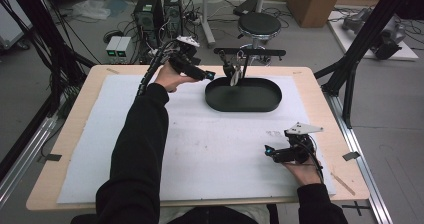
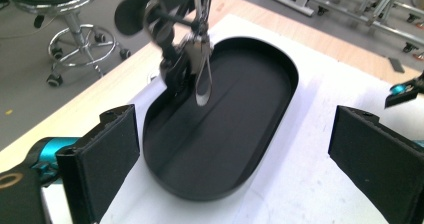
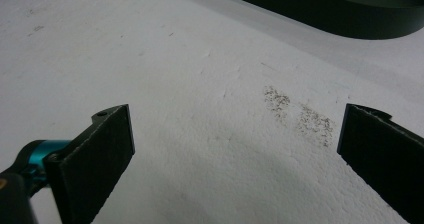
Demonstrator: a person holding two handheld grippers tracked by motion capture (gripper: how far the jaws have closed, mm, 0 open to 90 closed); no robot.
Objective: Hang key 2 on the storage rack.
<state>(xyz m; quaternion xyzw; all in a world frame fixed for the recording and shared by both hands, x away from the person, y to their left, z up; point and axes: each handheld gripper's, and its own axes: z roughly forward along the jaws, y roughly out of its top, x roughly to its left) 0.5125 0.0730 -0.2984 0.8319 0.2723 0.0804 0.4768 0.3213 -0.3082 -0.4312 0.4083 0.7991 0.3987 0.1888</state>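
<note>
The left claw (image 1: 209, 76) is up at the far side of the table (image 1: 75, 129), just beside the left end of a black tray (image 1: 243, 104). Its two jaws are wide apart, and nothing is between them. In the left gripper view the jaws stand on each side of the picture with the tray seen in the gap.

The tray is a long oval with a low wall. It sits on a white mat (image 1: 210, 149) that covers most of the table. The tray looks bare inside.

Over the far edge of the tray there is a small black rack (image 1: 250, 52) with a bar across the top. Some metal kitchen tools (image 2: 200, 69) hang from the bar, and their ends dip down over the far part of the tray. One tool has a shiny loop at the bottom. The claw is near them but not touching them.

The right claw (image 1: 268, 151) rests low on the mat at the near right side, well apart from the tray. Its jaws are wide apart too, with only the mat between them. A patch of small dark specks (image 3: 300, 116) marks the mat there.
</note>
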